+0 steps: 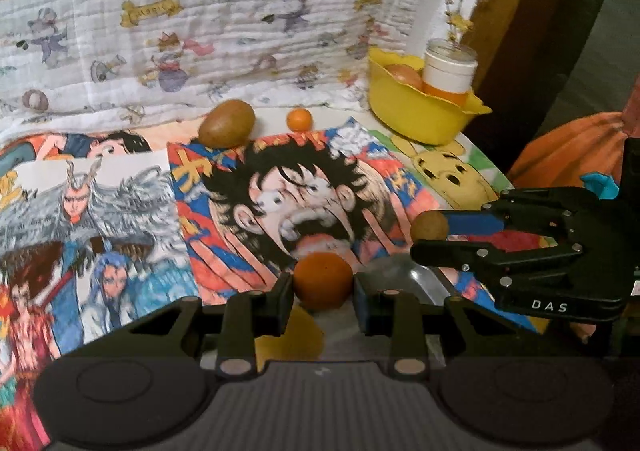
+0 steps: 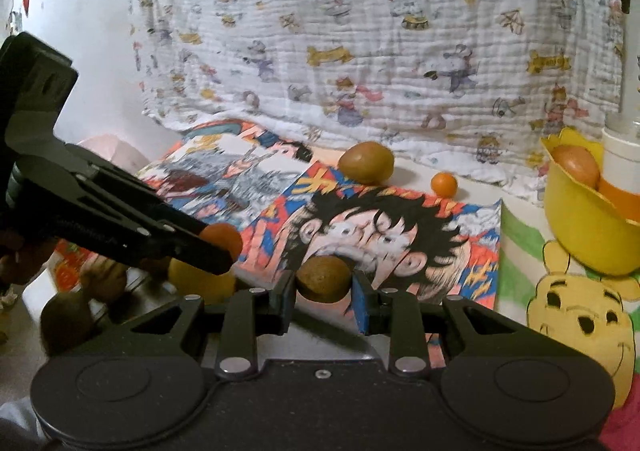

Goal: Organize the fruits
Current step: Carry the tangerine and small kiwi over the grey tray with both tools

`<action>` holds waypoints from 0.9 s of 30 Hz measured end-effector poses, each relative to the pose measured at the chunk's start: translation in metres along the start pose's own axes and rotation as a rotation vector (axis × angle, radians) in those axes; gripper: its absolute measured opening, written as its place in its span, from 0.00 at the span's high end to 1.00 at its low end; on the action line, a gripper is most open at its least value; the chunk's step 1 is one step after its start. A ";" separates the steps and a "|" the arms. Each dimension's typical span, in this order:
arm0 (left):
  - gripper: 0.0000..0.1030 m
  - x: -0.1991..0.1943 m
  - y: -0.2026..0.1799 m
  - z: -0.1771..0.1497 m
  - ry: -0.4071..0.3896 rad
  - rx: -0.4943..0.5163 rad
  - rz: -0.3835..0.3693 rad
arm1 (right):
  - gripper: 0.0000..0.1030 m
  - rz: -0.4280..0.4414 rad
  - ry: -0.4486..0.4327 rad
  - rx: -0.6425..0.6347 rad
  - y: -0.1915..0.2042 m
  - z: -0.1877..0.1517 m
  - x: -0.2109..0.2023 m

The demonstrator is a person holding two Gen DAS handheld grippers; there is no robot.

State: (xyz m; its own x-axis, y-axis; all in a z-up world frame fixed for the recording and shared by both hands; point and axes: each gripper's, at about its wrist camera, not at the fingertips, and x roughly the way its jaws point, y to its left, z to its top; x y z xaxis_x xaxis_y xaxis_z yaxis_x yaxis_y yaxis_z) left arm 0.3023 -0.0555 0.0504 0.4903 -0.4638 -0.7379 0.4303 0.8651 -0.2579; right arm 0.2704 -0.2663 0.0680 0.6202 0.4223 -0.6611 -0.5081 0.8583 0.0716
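Bottom centre, left wrist view: left tool (image 1: 323, 287) clamps an orange (image 1: 323, 280) between its fingers. Right wrist view, same spot: right tool (image 2: 323, 289) grips a small brown fruit (image 2: 324, 278).

Beyond, cartoon posters (image 1: 280, 187) cover the surface.

Upper middle: a large brown fruit (image 1: 227, 123) and a small orange (image 1: 299, 119), near each other but apart.

Upper right: yellow bowl (image 1: 416, 119) holding a fruit and a white cup (image 1: 450, 69).

Printed cloth (image 1: 200, 11) hangs behind.

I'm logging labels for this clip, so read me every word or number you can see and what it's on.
"DAS": white letters on the right gripper body.
Bone-shaped yellow banner on the patterned cloth: lettering too blurred to read.
Yellow characters on the comic poster: not legible.
Left gripper: no readable text.
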 end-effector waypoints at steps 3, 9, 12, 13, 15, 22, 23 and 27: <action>0.66 -0.007 -0.007 -0.011 0.009 0.018 -0.015 | 0.69 0.007 0.015 -0.015 0.011 -0.011 -0.012; 0.66 -0.018 -0.026 -0.034 0.032 0.101 -0.059 | 0.69 0.020 0.071 -0.069 0.029 -0.033 -0.034; 0.66 -0.022 -0.038 -0.043 0.041 0.149 -0.076 | 0.69 0.028 0.099 -0.088 0.036 -0.043 -0.043; 0.66 -0.024 -0.041 -0.046 0.043 0.164 -0.082 | 0.69 0.032 0.108 -0.096 0.039 -0.046 -0.045; 0.66 -0.027 -0.048 -0.051 0.046 0.192 -0.091 | 0.69 0.041 0.122 -0.116 0.044 -0.053 -0.050; 0.66 -0.025 -0.070 -0.070 0.082 0.304 -0.072 | 0.69 0.062 0.182 -0.198 0.056 -0.074 -0.056; 0.66 -0.024 -0.074 -0.073 0.091 0.324 -0.065 | 0.69 0.063 0.190 -0.212 0.057 -0.076 -0.056; 0.66 -0.018 -0.088 -0.083 0.127 0.406 -0.024 | 0.69 0.065 0.219 -0.253 0.058 -0.080 -0.054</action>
State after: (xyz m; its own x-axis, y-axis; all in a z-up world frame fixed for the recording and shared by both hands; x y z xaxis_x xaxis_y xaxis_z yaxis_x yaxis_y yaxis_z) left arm 0.1924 -0.1074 0.0348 0.3899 -0.4334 -0.8125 0.7165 0.6971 -0.0280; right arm 0.1596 -0.2628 0.0478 0.4525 0.3774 -0.8080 -0.6916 0.7205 -0.0508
